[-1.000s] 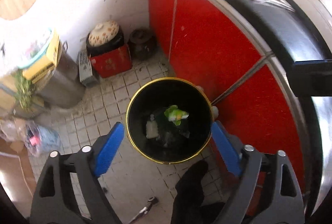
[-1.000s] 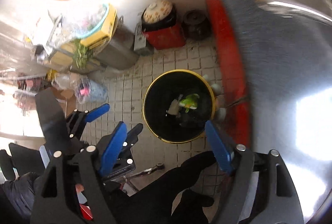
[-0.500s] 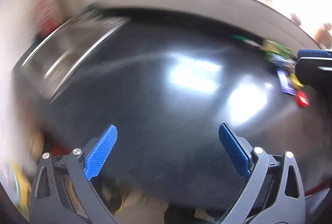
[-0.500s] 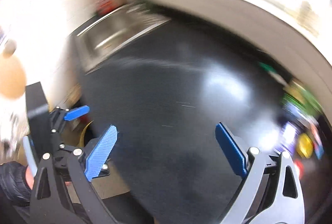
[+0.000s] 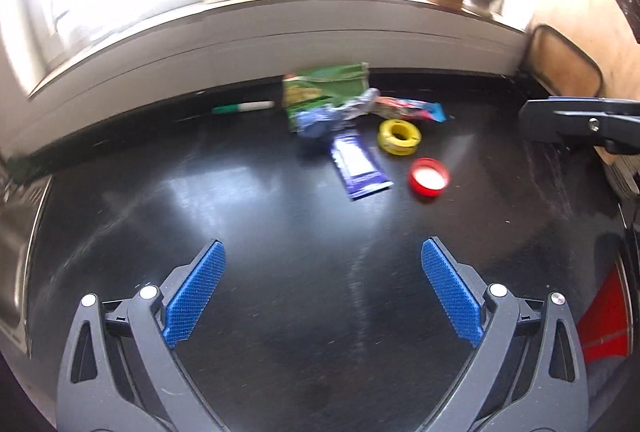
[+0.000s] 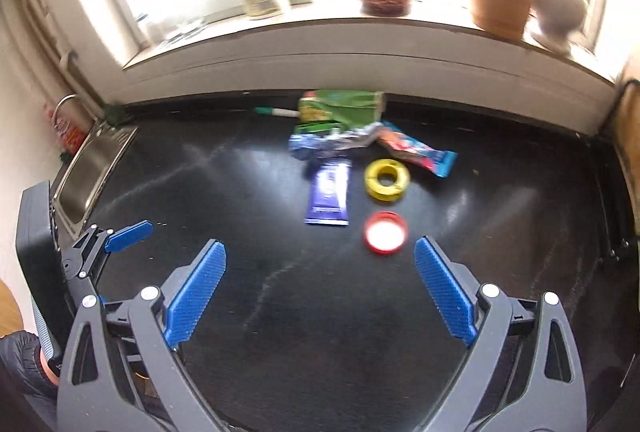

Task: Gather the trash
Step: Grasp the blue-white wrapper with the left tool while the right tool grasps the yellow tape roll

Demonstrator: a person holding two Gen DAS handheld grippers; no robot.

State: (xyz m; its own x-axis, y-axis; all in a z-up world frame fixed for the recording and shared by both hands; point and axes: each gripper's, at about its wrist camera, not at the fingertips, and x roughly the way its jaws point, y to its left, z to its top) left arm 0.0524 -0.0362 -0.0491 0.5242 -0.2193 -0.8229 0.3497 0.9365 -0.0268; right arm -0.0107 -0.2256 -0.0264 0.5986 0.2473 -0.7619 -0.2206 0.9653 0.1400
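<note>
- Six or so bits of trash on the black counter (image 6: 240, 312), all in one cluster near the back wall; landmark is the yellow ring (image 6: 387, 179).
- Far left of the ring: sink (image 6: 86, 180), set into the counter's left end.
- Left of the ring, at the wall: a green-capped pen (image 6: 276, 111).
- Left and behind the ring: green packet (image 6: 340, 110), with a crumpled foil wrapper (image 6: 336, 143) just in front of it.
- Just left of the ring: flat purple sachet (image 6: 329, 192).
- Just in front of the ring: red cap (image 6: 385, 232), open side up.
- Right and behind the ring: red-and-blue wrapper (image 6: 420, 150).
- Left gripper (image 5: 322, 288): jaws spread wide, nothing held, hanging over bare counter well short of the ring.
- Right gripper (image 6: 320, 288): likewise wide apart and empty; the cap lies nearest its tips.
- Progress, judged: no bin in view, every piece on the counter uncollected. Most of the job looks left.
</note>
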